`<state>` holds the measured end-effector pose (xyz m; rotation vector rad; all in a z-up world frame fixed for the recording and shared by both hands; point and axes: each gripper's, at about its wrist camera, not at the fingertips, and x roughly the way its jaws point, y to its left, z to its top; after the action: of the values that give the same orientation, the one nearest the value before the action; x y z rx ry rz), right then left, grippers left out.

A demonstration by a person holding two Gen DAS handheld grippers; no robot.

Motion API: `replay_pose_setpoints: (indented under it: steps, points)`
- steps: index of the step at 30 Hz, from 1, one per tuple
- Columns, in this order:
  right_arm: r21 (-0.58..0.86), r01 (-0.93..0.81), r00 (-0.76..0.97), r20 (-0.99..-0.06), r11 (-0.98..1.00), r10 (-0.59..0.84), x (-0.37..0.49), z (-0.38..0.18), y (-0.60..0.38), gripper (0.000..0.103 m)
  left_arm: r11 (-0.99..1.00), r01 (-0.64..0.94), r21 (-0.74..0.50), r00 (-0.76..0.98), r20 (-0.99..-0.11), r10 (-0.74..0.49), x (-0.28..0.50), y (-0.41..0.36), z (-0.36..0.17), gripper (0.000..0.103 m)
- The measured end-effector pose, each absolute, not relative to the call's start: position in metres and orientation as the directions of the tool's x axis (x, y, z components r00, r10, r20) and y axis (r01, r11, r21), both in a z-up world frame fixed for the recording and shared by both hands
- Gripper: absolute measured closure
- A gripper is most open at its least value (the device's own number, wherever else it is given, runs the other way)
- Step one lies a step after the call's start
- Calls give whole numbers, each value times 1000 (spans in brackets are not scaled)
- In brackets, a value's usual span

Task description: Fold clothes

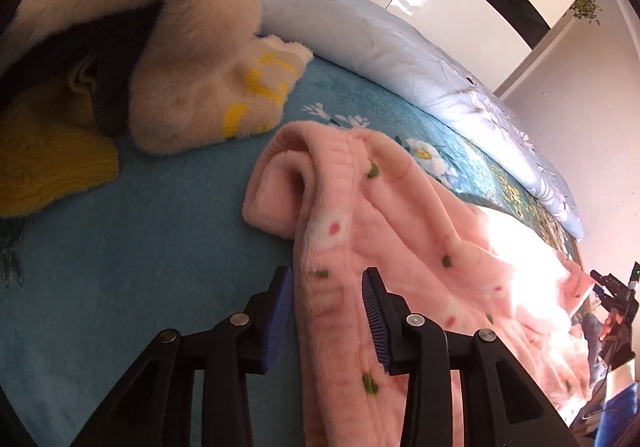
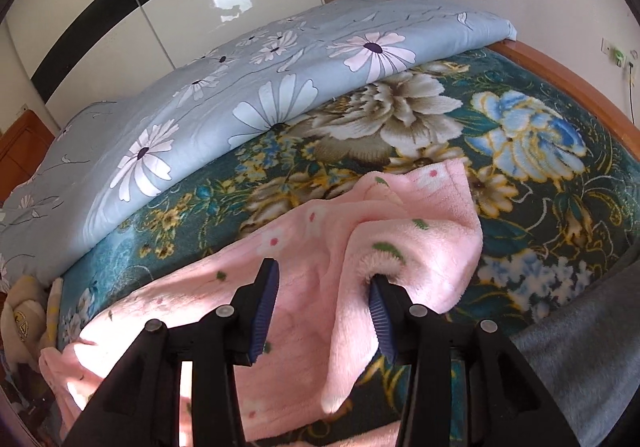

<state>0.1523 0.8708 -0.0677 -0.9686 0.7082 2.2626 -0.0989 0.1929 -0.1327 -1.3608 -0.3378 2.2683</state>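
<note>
Pink fleece garment (image 1: 360, 231) lies spread across the floral bedspread (image 2: 520, 151), each end between the parted, unclenched jaws of the left gripper (image 1: 328, 311) and right gripper (image 2: 324, 307), apparently laid flat for folding.

The garment (image 1: 400, 247) lies spread on the bed (image 1: 140, 247), along its near edge; one end sits between the left tongs (image 1: 328, 311), the other between the right tongs (image 2: 320, 311); behind it a quilt (image 2: 200, 107) runs along the bed's far side; left of the garment lie a plush piece (image 1: 180, 67) and a knit (image 1: 48, 167), touching.
</note>
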Motion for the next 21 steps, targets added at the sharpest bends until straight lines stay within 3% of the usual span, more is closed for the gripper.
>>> replay_pose_setpoints:
  steps: [8, 21]
  points:
    - [275, -549, -680, -696, -789, 231, 203, -35, 779, 54, -850, -259, -460, -382, -759, 527, -25, 177, -142, 52]
    - [257, -615, -599, -767, -745, 230, 327, -77, 729, 54, -719, -77, -690, -336, -662, 671, 5, 177, -164, 52]
